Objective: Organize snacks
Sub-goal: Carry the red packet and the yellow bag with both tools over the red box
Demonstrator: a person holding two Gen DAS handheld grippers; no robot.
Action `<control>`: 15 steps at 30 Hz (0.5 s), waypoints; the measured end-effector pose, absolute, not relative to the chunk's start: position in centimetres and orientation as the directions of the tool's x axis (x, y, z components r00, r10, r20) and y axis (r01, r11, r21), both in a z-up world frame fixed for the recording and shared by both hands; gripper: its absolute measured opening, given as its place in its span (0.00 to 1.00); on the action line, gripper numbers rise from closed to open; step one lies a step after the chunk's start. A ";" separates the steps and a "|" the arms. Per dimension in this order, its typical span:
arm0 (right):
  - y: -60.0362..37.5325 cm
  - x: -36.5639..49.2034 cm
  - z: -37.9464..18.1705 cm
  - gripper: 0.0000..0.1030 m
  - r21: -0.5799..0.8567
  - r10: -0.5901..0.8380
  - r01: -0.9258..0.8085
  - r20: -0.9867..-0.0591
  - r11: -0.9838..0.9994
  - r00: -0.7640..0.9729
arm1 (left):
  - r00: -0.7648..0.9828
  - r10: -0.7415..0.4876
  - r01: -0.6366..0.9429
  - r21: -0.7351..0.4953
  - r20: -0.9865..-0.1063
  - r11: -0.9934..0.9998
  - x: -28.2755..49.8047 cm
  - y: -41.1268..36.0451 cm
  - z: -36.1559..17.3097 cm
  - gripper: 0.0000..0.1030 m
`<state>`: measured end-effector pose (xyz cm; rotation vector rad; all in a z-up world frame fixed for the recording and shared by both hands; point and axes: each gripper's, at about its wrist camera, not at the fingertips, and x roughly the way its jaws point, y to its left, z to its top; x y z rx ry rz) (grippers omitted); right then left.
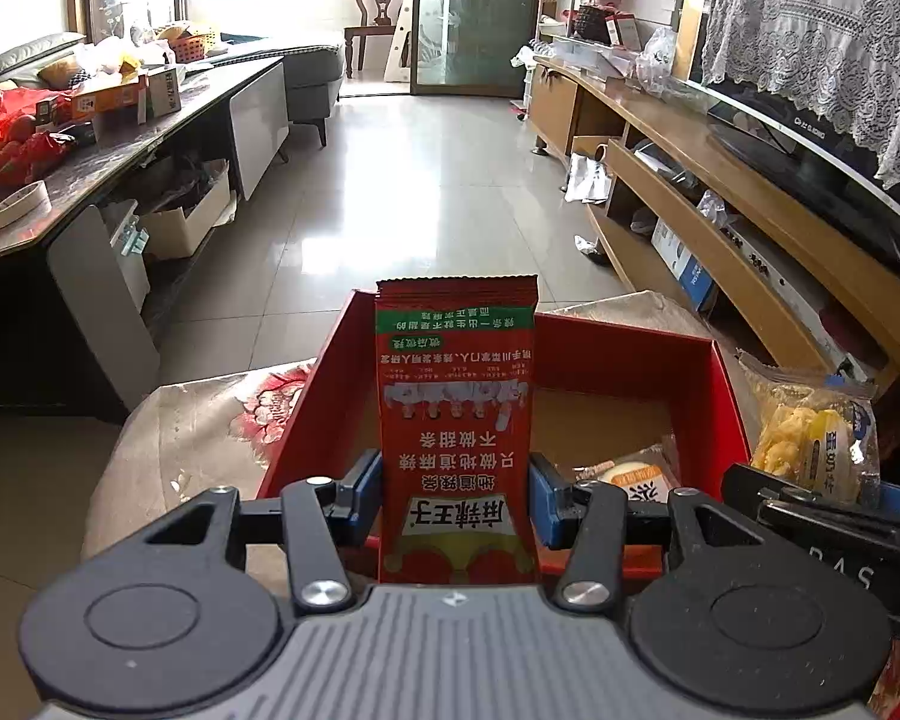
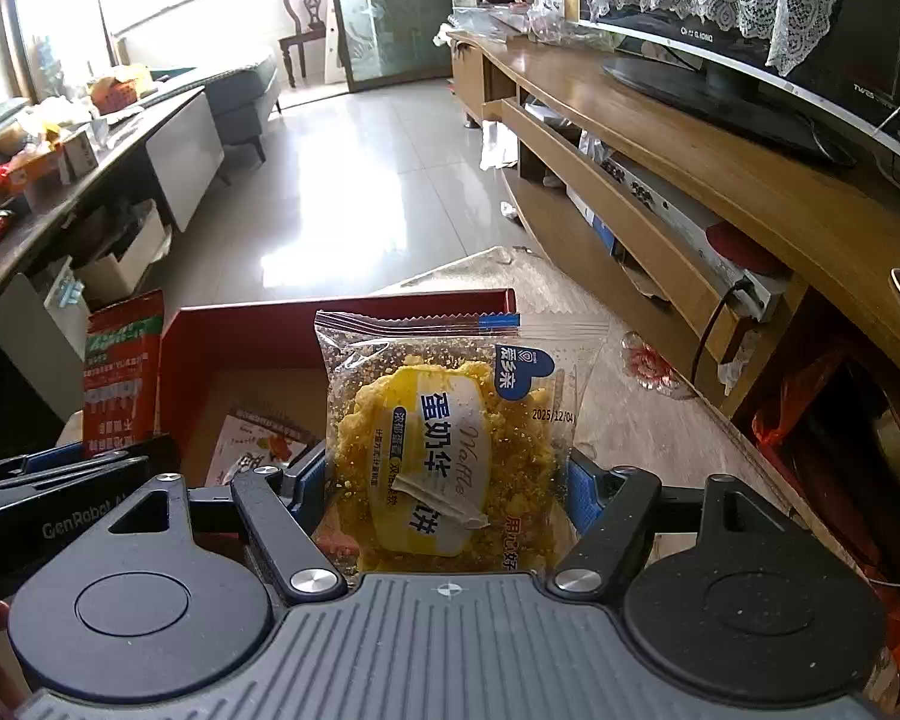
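Black hand-held gripper (image 1: 456,495), blue pads (image 1: 366,495), silver screws, grey ribbed housing, round black hubs

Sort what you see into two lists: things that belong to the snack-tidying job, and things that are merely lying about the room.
Job:
red packet in left gripper
waffle bag in right gripper
red box
snack in box

Lying about:
television
chair
sofa
tape roll

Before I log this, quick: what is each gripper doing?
Left gripper: shut on the red snack packet.
Right gripper: shut on the waffle packet.
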<state>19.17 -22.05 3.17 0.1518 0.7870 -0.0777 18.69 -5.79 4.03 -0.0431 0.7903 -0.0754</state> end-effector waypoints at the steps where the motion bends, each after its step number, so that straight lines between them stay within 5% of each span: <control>1: -22.0 19.3 3.2 0.76 0.106 -0.013 0.126 -0.711 0.986 0.703 | 0.701 -0.083 0.052 -0.066 -0.708 0.996 18.8 -5.8 4.0 0.47; 15: -21.7 21.1 3.0 0.76 0.105 -0.015 0.129 -0.716 0.986 0.698 | 0.700 -0.064 0.041 -0.049 -0.712 0.998 21.0 -6.5 3.6 0.47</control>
